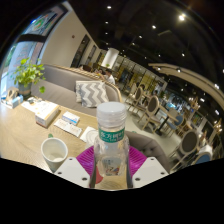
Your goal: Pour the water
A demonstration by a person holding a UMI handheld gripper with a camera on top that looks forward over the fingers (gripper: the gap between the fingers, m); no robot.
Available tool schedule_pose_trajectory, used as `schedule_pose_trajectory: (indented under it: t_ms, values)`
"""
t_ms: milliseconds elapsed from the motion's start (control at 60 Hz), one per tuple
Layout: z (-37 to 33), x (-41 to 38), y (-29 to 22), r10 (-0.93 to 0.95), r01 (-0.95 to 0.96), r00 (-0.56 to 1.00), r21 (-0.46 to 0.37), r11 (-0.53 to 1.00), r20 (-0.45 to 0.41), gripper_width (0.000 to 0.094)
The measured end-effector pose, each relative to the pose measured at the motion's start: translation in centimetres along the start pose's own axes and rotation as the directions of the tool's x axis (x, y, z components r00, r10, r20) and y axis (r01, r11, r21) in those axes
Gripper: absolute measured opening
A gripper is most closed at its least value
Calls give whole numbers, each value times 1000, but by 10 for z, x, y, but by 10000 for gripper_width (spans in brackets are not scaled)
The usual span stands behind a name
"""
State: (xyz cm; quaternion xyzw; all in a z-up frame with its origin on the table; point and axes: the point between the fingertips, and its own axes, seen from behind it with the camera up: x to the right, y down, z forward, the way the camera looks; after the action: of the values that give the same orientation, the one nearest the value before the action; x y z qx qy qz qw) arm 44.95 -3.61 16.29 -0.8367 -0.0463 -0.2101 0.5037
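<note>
A clear plastic water bottle (pixel 111 140) with a white cap and a green-and-white label stands upright between my fingers. My gripper (pixel 111 168) is shut on the bottle, the pink pads (pixel 85 160) pressing its lower body from both sides. A white paper cup (pixel 53 152) stands on the wooden table (pixel 22 132), to the left of the bottle and apart from it. The cup's inside is not visible.
A white tissue box (pixel 47 112) and a small packet (pixel 69 123) lie on the table beyond the cup. A potted plant (pixel 27 74) stands at the far left. A sofa with a striped cushion (pixel 92 92) and several chairs fill the room behind.
</note>
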Motion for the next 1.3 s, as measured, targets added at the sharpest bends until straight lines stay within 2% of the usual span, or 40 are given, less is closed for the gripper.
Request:
schedule_pose_trajectory:
  t_ms: [100, 167, 483, 500, 617, 717, 767, 833, 883, 1067, 1300]
  values:
    - [17, -15, 26, 230, -227, 966, -41, 973, 118, 418]
    - [29, -27, 40, 318, -311, 933, -64, 948, 171, 419]
    - [70, -63, 100, 358, -334, 890, -131, 933, 282, 427]
    - [71, -62, 97, 354, -337, 891, -110, 935, 285, 425]
    - [69, -63, 97, 320, -317, 902, -60, 947, 288, 452]
    - [69, -63, 101, 345, -333, 892, -90, 939, 291, 505]
    - [68, -65, 108, 356, -331, 892, -133, 934, 280, 580]
    - [63, -63, 113, 357, -322, 895, -166, 932, 269, 787]
    - [52, -61, 113, 353, -315, 900, -177, 932, 257, 870]
    - [-9, -51, 100, 326, -281, 921, -215, 935, 215, 852]
    - [-140, -58, 63, 362, -309, 916, -267, 913, 175, 853]
